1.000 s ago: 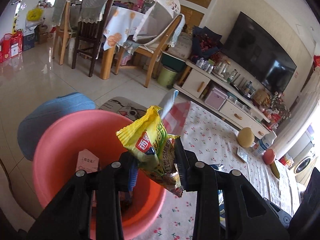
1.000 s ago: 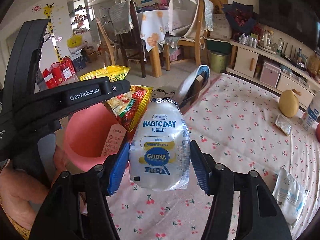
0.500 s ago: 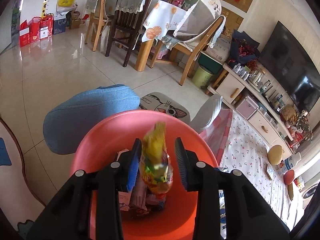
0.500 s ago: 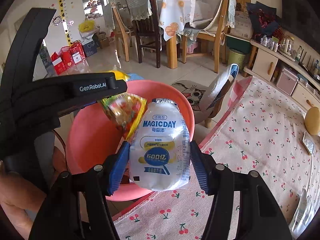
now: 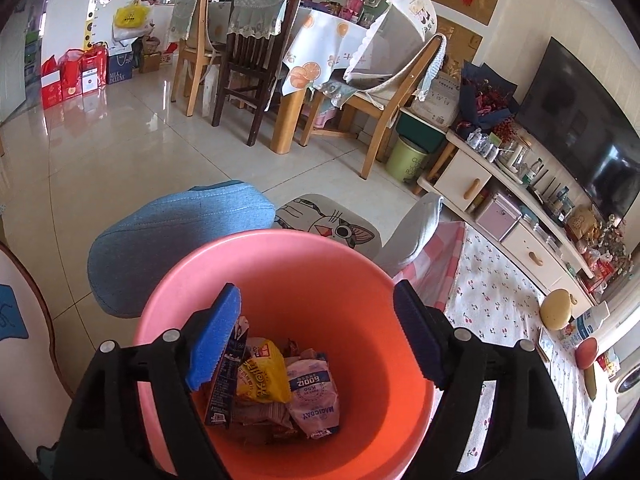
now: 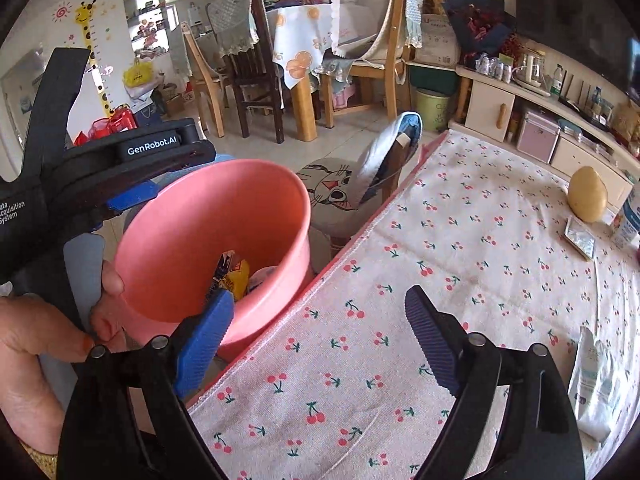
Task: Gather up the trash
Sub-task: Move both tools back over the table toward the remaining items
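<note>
A pink bucket (image 5: 304, 264) stands beside the table and holds wrappers. At its bottom lie a yellow snack bag (image 5: 262, 376) and a white MAGICDAY pouch (image 5: 316, 394). My left gripper (image 5: 316, 336) hangs above the bucket's mouth, its jaws opening with nothing between them. In the right wrist view the same bucket (image 6: 192, 224) is at the left, with the yellow bag (image 6: 236, 276) showing inside. My right gripper (image 6: 320, 340) is over the table's edge next to the bucket, its jaws opening and empty. The left gripper's body (image 6: 132, 160) and a hand (image 6: 24, 344) fill the left side.
The cherry-print tablecloth (image 6: 460, 248) carries a white wrapper (image 6: 592, 384) at the right edge, a small foil packet (image 6: 580, 238), a carton (image 6: 630, 216) and a yellow pear-like fruit (image 6: 587, 194). A blue cushioned stool (image 5: 176, 236) and a cat-print stool (image 5: 332, 224) stand beyond the bucket.
Both grippers opened. The yellow snack bag dropped from the left one and the white pouch from the right one; both now lie in the bucket. The left gripper moved over the bucket.
</note>
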Action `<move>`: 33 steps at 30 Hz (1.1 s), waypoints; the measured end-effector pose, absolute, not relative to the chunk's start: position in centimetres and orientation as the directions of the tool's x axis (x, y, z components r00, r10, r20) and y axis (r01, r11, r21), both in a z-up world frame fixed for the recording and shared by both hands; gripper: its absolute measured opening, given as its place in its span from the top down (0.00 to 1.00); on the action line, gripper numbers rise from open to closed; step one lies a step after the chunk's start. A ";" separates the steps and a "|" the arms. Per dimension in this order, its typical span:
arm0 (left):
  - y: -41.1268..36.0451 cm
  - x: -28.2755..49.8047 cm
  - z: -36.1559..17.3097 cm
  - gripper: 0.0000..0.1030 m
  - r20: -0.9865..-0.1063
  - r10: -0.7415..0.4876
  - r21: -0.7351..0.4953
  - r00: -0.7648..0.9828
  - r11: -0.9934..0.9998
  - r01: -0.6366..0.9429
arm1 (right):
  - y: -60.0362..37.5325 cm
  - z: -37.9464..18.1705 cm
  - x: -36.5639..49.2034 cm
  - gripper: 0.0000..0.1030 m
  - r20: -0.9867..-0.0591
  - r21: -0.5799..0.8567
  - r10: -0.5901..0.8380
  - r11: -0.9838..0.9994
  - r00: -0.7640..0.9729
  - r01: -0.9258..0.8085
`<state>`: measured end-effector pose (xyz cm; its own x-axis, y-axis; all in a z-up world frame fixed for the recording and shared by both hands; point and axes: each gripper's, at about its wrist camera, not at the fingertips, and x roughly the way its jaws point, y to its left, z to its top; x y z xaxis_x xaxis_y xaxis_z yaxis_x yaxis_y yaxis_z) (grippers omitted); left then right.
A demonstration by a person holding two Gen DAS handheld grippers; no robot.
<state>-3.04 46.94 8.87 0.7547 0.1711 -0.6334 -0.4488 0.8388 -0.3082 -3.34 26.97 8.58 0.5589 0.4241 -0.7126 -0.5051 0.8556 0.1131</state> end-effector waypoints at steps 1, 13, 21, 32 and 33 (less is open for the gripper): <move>46.6 -2.9 8.9 0.22 -0.631 0.167 -0.305 0.757 0.844 -0.441 | 26.4 8.6 -3.5 0.15 -0.713 0.117 0.421 0.860 0.561 -0.497; 42.9 -1.5 9.2 0.22 -0.617 0.117 -0.283 0.778 0.890 -0.358 | 21.9 9.2 -4.9 0.14 -0.696 0.120 0.392 0.890 0.601 -0.441; 41.0 -1.0 9.2 0.21 -0.609 0.078 -0.286 0.789 0.907 -0.311 | 19.8 9.8 -5.4 0.14 -0.685 0.122 0.384 0.898 0.619 -0.423; 37.9 -0.2 9.0 0.17 -0.610 0.028 -0.276 0.792 0.929 -0.245 | 17.1 9.7 -6.1 0.14 -0.680 0.129 0.379 0.904 0.628 -0.407; 37.6 -0.2 9.0 0.17 -0.611 0.024 -0.274 0.791 0.931 -0.241 | 16.7 9.7 -6.1 0.14 -0.678 0.132 0.379 0.905 0.629 -0.404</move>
<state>-0.18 37.65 8.96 0.7912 0.0243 -0.6111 -0.2406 0.9310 -0.2744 -6.10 16.75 9.70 0.6294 0.3794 -0.6782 -0.4035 0.9054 0.1320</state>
